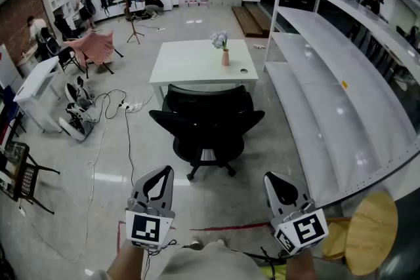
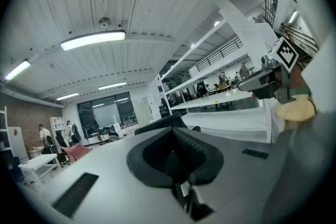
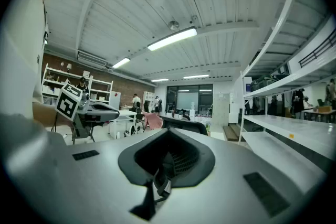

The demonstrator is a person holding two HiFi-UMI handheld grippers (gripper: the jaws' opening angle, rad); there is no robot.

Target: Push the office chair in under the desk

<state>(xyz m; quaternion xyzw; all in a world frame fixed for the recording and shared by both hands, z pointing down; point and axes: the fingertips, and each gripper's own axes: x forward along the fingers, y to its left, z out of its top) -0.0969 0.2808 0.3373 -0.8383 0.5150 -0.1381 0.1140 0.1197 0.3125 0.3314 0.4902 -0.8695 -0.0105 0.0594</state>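
A black office chair (image 1: pixel 209 124) stands on the floor, pulled out in front of a white desk (image 1: pixel 190 65), its backrest toward me. On the desk are a pink vase with flowers (image 1: pixel 225 54) and a small dark object. My left gripper (image 1: pixel 163 172) and right gripper (image 1: pixel 271 178) are low in the head view, well short of the chair and apart from it, both shut with nothing between the jaws. The chair's backrest top shows beyond the jaws in the left gripper view (image 2: pixel 157 124) and in the right gripper view (image 3: pixel 185 124).
Long white shelving (image 1: pixel 328 95) runs along the right. A round wooden stool (image 1: pixel 371 226) stands at my lower right. Cables (image 1: pixel 113 107) and equipment lie on the floor at left, beside a white table (image 1: pixel 36 85). A red tape line (image 1: pixel 230 227) crosses the floor before me.
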